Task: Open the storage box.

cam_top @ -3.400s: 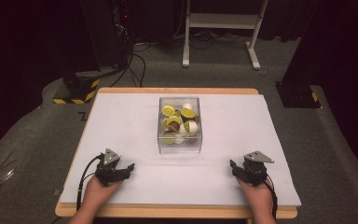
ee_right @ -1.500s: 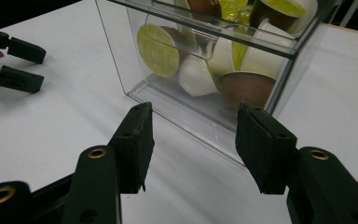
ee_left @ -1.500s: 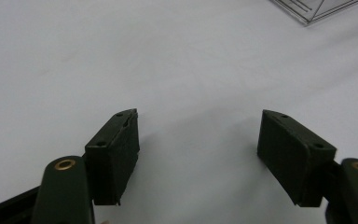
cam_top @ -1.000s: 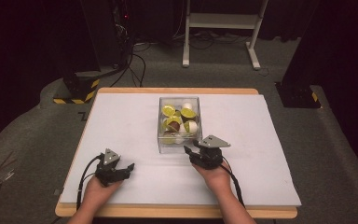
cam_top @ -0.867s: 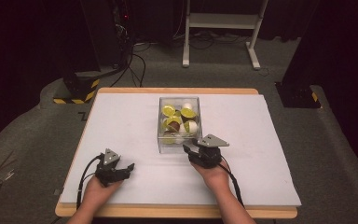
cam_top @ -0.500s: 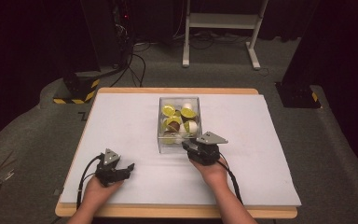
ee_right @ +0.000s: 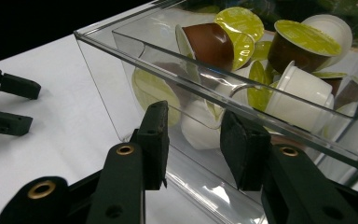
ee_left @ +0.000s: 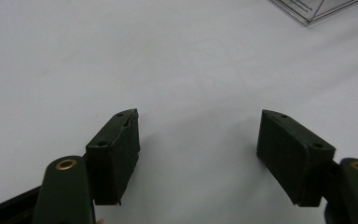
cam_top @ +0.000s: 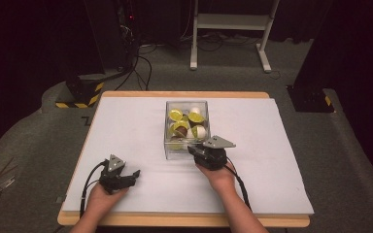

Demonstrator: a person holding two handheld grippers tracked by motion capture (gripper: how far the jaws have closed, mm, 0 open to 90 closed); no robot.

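A clear plastic box (cam_top: 186, 127) sits near the middle of a white surface (cam_top: 126, 126), a little toward the far side. It is open-topped and holds a loose heap of coffee capsules (ee_right: 279, 60): some brown, some white, most with yellow-green foil lids, lying tilted at all angles.

The right claw (cam_top: 197, 150) is at the box's near wall, on the person's side. In the right gripper view its two black jaws stand partly apart, narrower than the other claw, and nothing is between them. They sit just in front of the transparent wall, below its rim (ee_right: 205, 84); whether they touch the plastic cannot be told. A white capsule (ee_right: 200, 126) lies right behind the wall, level with the jaws.

The left claw (cam_top: 132, 174) rests low on the surface, well apart from the box, toward the near left. Its jaws are spread wide and empty, with bare white surface between them.

This looks like the approach step: the right claw has reached the box but grips nothing yet. The next move probably calls for either lifting over the rim and coming down on one capsule, or closing on the wall itself to shift the box. The capsules are round and jumbled, so a grip would need to pick one lying free on top.
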